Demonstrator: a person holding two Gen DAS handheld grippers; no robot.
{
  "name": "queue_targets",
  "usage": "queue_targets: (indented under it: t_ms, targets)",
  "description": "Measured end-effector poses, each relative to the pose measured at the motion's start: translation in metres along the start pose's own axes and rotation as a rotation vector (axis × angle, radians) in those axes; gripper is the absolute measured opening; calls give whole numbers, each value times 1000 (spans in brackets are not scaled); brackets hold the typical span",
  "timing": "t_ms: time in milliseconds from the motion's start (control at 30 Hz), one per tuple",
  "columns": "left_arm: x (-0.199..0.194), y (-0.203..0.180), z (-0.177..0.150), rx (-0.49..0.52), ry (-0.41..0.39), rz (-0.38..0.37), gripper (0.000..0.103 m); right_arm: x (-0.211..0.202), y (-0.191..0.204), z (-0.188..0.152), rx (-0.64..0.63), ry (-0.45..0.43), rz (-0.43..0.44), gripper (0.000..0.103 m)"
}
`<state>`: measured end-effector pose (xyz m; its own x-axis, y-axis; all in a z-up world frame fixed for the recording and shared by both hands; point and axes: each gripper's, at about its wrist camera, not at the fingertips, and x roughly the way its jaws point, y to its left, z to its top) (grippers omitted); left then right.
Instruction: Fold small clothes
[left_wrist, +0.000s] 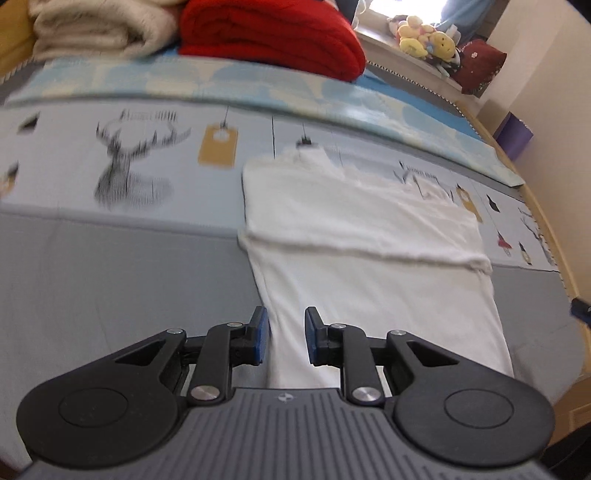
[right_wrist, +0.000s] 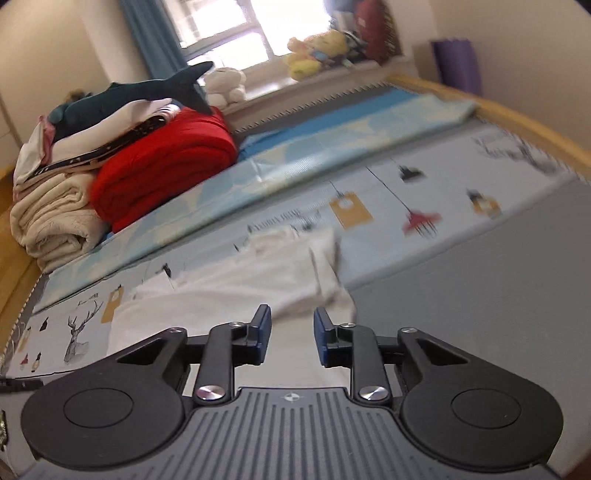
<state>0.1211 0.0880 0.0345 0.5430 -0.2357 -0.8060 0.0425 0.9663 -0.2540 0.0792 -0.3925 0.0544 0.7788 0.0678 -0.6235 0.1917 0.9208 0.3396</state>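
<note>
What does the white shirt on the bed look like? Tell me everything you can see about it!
The white shirt is soft, thin-looking cloth, lying flat on the grey and patterned mat. Its sides look folded in, making a long narrow shape, with a crease or folded edge running across the middle. The collar end points toward the red blanket. Nothing grips it: both the left gripper and right gripper hover above with jaws apart.

Blurred sheet print (right_wrist: 417, 221), shirt's (left_wrist: 369, 280) near hem hidden
</note>
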Motion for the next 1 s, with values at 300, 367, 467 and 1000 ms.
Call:
queue_targets:
  t_ms: [300, 367, 467, 1000]
  targets:
    - [33, 11, -85, -68, 198, -73, 22, 5, -42, -78, -31, 274, -52, 29]
    - [38, 9, -89, -43, 229, -68, 22, 14, -51, -93, -39, 338, -95, 29]
    - [44, 16, -96, -30, 271, -4, 23, 22, -65, -108, -9, 391, -102, 31]
    - [49, 34, -120, -44, 402, -19, 24, 36, -66, -128, -112, 536, -99, 35]
